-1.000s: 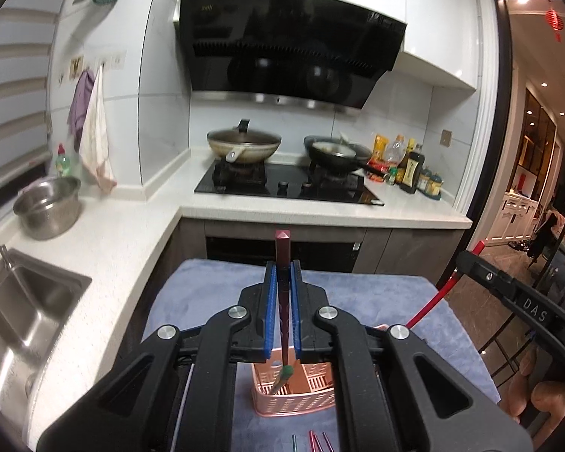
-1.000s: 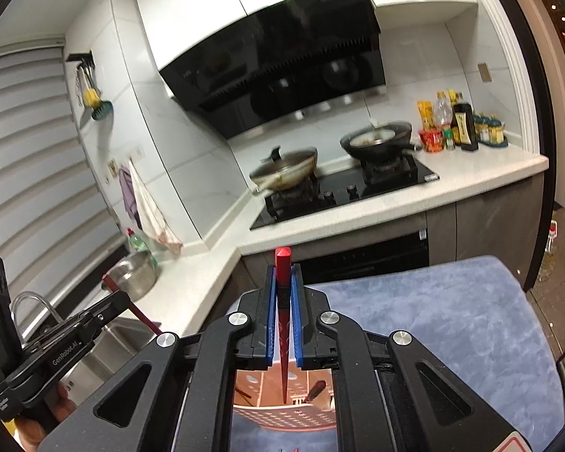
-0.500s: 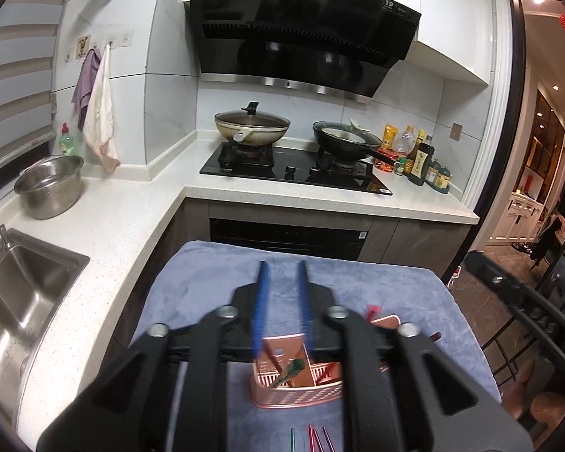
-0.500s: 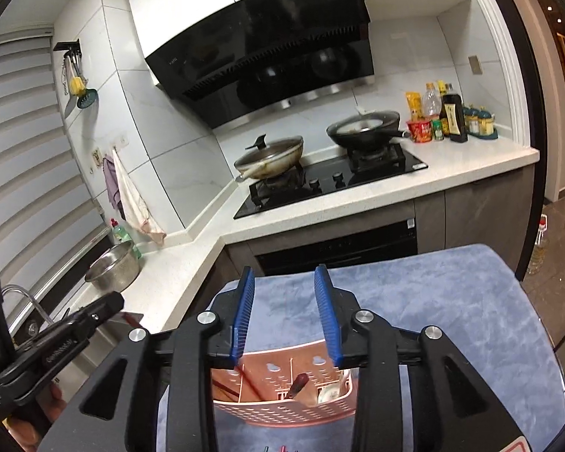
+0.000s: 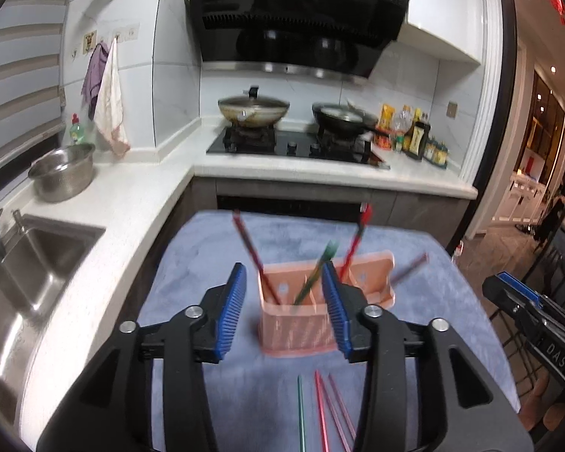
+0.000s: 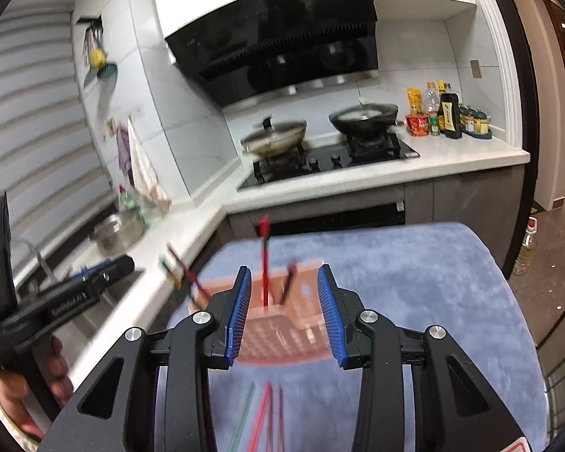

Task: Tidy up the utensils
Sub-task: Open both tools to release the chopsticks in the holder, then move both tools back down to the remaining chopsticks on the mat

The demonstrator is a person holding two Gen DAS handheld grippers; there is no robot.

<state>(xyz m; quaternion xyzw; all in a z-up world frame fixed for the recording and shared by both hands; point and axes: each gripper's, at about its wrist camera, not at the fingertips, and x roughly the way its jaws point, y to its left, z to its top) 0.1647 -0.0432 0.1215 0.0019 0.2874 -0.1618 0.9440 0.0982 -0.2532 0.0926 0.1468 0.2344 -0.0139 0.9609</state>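
Several chopsticks point(image 5: 352, 243) standing in pink caddy point(image 5: 301, 331), mid-bench on blue cloth point(image 5: 425, 282). Four loose chopsticks point(image 5: 322, 410) flat near front edge, not yet sorted. Left hand-held gripper point(image 5: 286, 307) jaws just been opening, nothing between. Right hand-held gripper point(image 6: 284, 310) spread, empty. Judged about half done.

The holder point(image 5: 301, 333) is salmon pink with a fine slatted pattern, and the chopsticks standing in it are dark red point(image 5: 250, 250), green point(image 5: 316, 271) and bright red point(image 5: 354, 241). It sits on a plain blue-grey cloth point(image 5: 433, 282) — where one green chopstick point(image 5: 300, 410) and pinkish-red ones point(image 5: 322, 410) lie loose. Both pairs of tongs — left point(image 5: 286, 312) and right point(image 6: 286, 312) — are black with ribbed blue pads, and the surface point(image 5: 105, 203) beyond is speckled white.
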